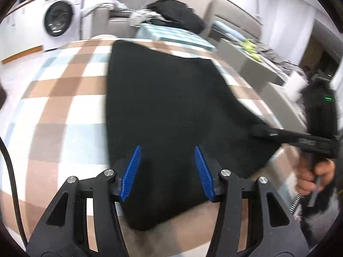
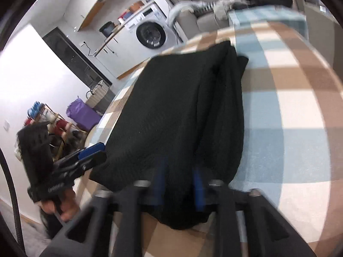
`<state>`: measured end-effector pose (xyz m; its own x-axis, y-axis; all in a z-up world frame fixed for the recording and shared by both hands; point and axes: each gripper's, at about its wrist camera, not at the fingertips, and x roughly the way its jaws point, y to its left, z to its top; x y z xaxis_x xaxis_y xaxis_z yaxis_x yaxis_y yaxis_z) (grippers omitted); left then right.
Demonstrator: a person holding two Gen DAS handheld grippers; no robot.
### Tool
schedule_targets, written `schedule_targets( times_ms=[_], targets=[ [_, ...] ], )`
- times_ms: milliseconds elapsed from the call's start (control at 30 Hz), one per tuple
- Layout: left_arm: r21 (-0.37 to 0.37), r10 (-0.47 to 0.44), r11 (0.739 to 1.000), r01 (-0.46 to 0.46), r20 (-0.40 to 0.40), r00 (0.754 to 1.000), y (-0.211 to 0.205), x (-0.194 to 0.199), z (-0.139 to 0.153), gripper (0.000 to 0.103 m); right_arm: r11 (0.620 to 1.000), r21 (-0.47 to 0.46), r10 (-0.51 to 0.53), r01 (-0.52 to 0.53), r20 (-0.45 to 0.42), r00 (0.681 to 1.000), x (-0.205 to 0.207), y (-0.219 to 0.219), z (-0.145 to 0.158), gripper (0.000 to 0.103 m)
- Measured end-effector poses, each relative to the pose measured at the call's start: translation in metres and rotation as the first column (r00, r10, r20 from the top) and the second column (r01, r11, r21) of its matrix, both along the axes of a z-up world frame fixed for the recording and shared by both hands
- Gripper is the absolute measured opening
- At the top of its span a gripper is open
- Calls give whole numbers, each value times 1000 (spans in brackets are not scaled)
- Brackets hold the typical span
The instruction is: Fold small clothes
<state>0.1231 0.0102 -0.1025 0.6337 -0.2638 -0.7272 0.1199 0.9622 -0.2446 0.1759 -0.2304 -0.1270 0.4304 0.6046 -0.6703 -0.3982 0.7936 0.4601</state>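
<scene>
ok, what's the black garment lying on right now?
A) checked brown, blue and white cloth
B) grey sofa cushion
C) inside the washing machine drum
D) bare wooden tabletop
A: the black garment lies spread flat on the checked cloth, whose brown, pale blue and white squares show on both sides of it in both wrist views; the washing machine stands far behind it.

Matt black knit garment lies on soft checked cloth (slightly fuzzy).

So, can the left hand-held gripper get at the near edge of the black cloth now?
Probably yes: the left hand-held gripper stands open right over the black cloth, with nothing between its jaws and the near edge.
</scene>
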Motion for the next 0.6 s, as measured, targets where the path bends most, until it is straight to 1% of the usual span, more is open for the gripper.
schedule_targets(
  times_ms=[67, 100, 167, 200, 267, 367, 400, 467, 533, 600],
  targets=[
    [21, 23, 1000, -23, -15, 1000, 8, 3, -7, 48, 1000, 13, 7, -8, 45, 999, -7, 0, 8, 13],
    [31, 33, 999, -32, -20, 999, 12, 3, -10, 48, 1000, -11, 3, -3, 45, 999, -9, 0, 7, 13],
    [64, 57, 997, -54, -42, 998, 23, 3, -19, 48, 996, -76, -40, 39, -8, 999, -4, -3, -6, 13],
    [72, 64, 996, -60, -55, 996, 26, 2, -23, 48, 995, -88, -59, 55, -41, 997, -3, -6, -13, 13],
    [69, 70, 996, -65, -65, 995, 43, -8, -30, 48, 996, -37, -83, 81, -70, 994, -5, -14, -18, 13],
    [59, 63, 997, -59, -66, 996, 43, -14, -29, 48, 996, 4, -84, 85, -84, 993, -8, -20, -14, 19],
    [60, 57, 997, -53, -65, 996, 41, -14, -28, 48, 996, 18, -80, 82, -80, 994, -9, -21, -11, 25],
    [63, 38, 997, -34, -59, 998, 35, -17, -25, 48, 997, 22, -70, 72, -82, 994, -7, -20, -10, 28],
    [74, 17, 997, -14, -43, 999, 27, -21, -18, 48, 997, 23, -78, 80, -55, 995, -4, -19, -3, 36],
    [71, -12, 997, 14, -33, 999, 20, -23, -13, 48, 994, 17, -105, 106, -44, 994, 6, -18, 2, 38]
  ],
)
